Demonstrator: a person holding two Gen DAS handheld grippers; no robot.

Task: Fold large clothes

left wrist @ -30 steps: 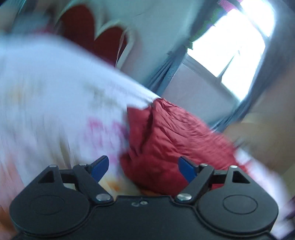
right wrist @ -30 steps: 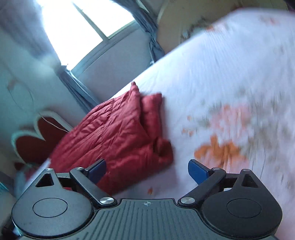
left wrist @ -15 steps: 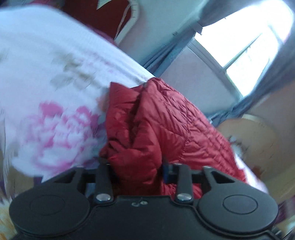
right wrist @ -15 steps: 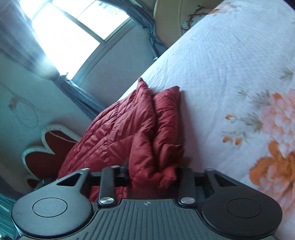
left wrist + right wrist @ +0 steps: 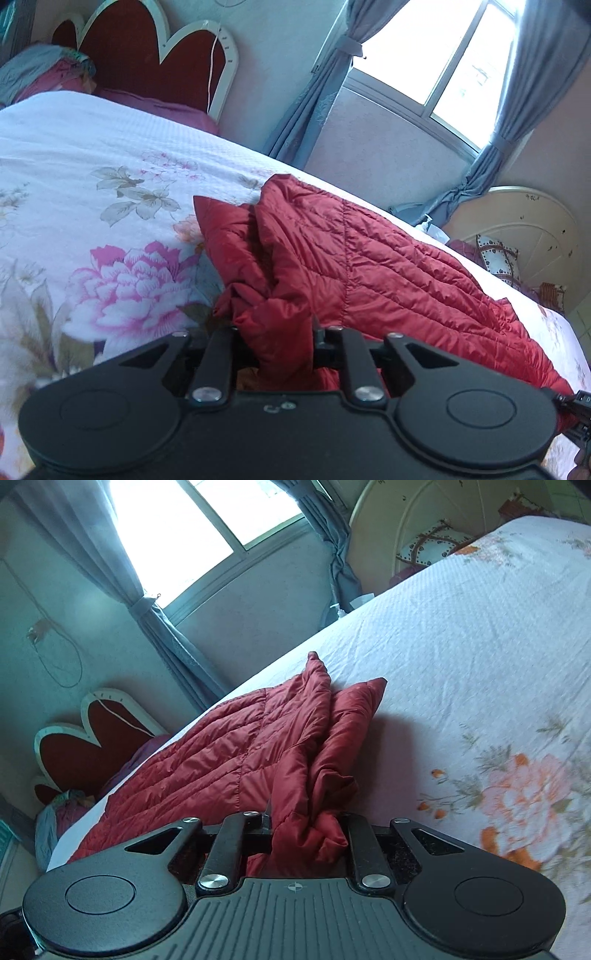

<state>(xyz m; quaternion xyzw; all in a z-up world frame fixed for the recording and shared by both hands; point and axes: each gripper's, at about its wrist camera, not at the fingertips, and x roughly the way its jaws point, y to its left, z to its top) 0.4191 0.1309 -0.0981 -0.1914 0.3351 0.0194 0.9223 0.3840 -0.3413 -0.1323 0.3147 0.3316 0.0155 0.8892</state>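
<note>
Fingers on both of your grippers are pinched onto bunched folds of the red quilted jacket [image 5: 369, 258], so you hold it at two points and can spread it. Beneath it, the bed [image 5: 92, 155] with its floral cover gives you a broad flat surface; the jacket lies crumpled across it toward the window side. Your left gripper [image 5: 275, 343] clamps one near corner, your right gripper [image 5: 308, 834] the other, which I judge readies a lift and shake-out.

Red on a flowered bed
Quilted red jacket [image 5: 369, 258]; white bedspread [image 5: 92, 155] with pink and orange flowers; grey-blue curtains [image 5: 310, 92].
</note>
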